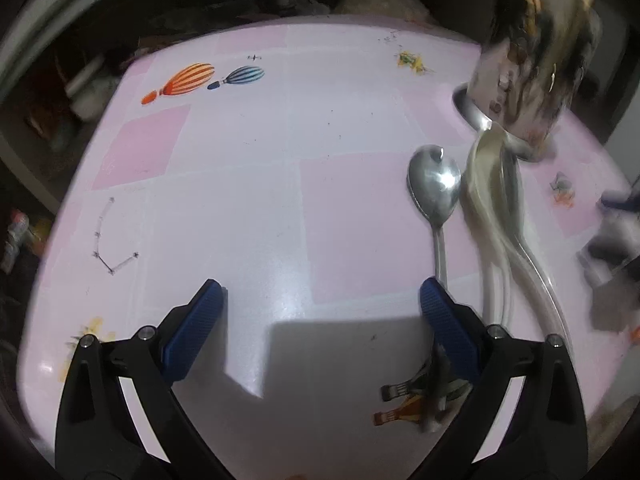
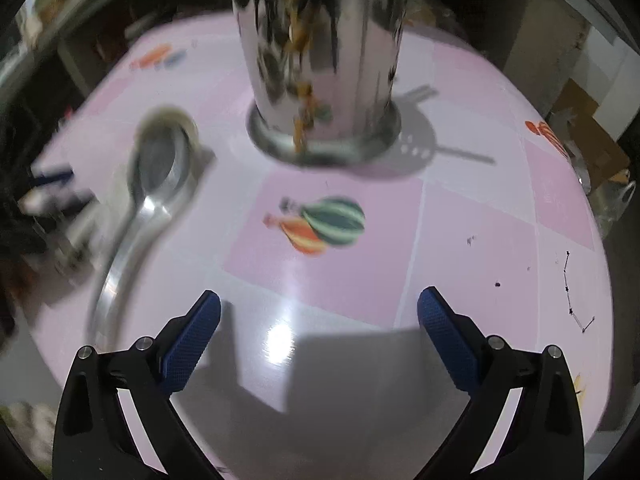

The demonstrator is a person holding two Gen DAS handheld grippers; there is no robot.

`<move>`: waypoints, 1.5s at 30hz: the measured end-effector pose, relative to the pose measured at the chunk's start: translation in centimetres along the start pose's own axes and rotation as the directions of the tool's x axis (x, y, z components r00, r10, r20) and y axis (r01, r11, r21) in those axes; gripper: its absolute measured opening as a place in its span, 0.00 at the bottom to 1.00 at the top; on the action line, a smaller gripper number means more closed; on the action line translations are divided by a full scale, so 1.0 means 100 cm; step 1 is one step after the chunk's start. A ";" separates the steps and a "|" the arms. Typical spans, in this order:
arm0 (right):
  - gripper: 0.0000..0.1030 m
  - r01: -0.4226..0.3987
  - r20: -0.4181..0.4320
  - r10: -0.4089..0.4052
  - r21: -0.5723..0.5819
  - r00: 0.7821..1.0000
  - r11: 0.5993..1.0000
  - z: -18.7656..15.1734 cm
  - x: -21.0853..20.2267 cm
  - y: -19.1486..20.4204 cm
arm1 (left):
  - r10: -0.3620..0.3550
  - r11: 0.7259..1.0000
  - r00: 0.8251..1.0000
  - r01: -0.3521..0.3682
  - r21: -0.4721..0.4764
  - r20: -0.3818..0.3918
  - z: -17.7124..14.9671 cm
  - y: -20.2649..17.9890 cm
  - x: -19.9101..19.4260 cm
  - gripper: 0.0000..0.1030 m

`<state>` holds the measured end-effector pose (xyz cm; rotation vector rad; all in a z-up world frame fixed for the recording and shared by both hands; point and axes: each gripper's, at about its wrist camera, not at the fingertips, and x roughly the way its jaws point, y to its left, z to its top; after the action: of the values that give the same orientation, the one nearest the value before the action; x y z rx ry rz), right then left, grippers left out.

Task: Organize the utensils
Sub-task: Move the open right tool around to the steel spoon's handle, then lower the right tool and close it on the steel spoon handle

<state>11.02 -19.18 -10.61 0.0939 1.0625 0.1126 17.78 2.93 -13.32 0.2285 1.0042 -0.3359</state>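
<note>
**Both grippers spread above the table, spoons beside the steel holder**

A pink and white checked tablecloth (image 1: 240,208) printed with hot-air balloons is seen in both wrist views. In the left wrist view, the left gripper (image 1: 320,296) is held above the cloth with its blue-padded fingers (image 1: 192,332) spread wide and nothing between them. A steel spoon (image 1: 434,188) is laid bowl-up on the cloth just ahead of the right-hand finger, its handle running back toward that finger. Just beside it, further right, a larger spoon (image 1: 492,200) is seen, blurred and doubled by motion, so its exact outline cannot be told. Its bowl end lies close to the flared base of a shiny steel utensil holder (image 1: 532,76), which stands upright at the upper right (whether the two touch cannot be told).

In the right wrist view, the right gripper (image 2: 319,298) is likewise held released, fingers (image 2: 448,340) wide apart and empty. The utensil holder (image 2: 324,60) is seen straight ahead, upright on the cloth, with the surroundings mirrored in its wall. The large spoon (image 2: 156,184) is seen at the left, blurred, bowl toward the holder and handle toward the left-hand finger. A green-striped balloon print (image 2: 332,222) lies between the gripper and the holder.
</note>
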 end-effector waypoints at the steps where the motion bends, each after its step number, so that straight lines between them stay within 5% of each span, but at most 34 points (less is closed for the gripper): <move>1: 0.94 -0.034 0.024 0.034 -0.008 0.999 0.999 0.003 -0.005 0.007 | -0.001 1.000 1.000 0.001 -0.011 0.002 -0.001 0.001 -0.001 0.94; 6: 0.94 -0.116 0.022 0.121 -0.151 0.992 0.982 0.017 0.003 0.070 | -0.010 1.000 1.000 0.010 -0.013 0.014 0.000 0.002 -0.004 0.93; 11: 0.91 -0.019 -0.033 0.011 -0.267 0.999 0.964 0.017 0.032 0.100 | -0.009 1.000 1.000 0.009 -0.014 0.014 0.000 0.000 -0.004 0.93; 14: 0.85 0.035 -0.046 -0.048 -0.260 0.998 0.965 0.012 0.037 0.092 | -0.009 1.000 1.000 0.010 -0.013 0.013 0.001 0.001 -0.004 0.93; 21: 0.76 0.030 -0.067 -0.040 -0.142 0.997 0.989 -0.001 0.025 0.043 | -0.009 1.000 1.000 0.009 -0.012 0.013 0.001 0.001 -0.003 0.94; 26: 0.54 0.052 -0.064 -0.058 -0.088 0.996 0.995 -0.008 0.016 0.018 | -0.009 1.000 1.000 0.009 -0.012 0.013 0.002 0.001 -0.003 0.94; 33: 0.48 0.052 -0.096 -0.054 -0.027 0.994 0.998 -0.026 -0.004 -0.015 | -0.010 1.000 1.000 0.010 -0.012 0.013 0.002 0.002 -0.002 0.94; 39: 0.48 -0.046 -0.054 0.045 -0.018 0.998 0.999 -0.039 -0.037 -0.036 | -0.009 1.000 1.000 0.010 -0.012 0.015 0.001 0.001 -0.002 0.94; 45: 0.48 -0.154 -0.001 0.154 -0.098 0.988 0.983 -0.019 -0.036 -0.018 | -0.008 1.000 1.000 0.009 -0.012 0.015 0.001 0.001 -0.003 0.94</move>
<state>7.73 -21.44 -8.63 0.0879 1.0405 0.3036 17.78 3.03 -12.98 0.2102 0.9922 -0.3386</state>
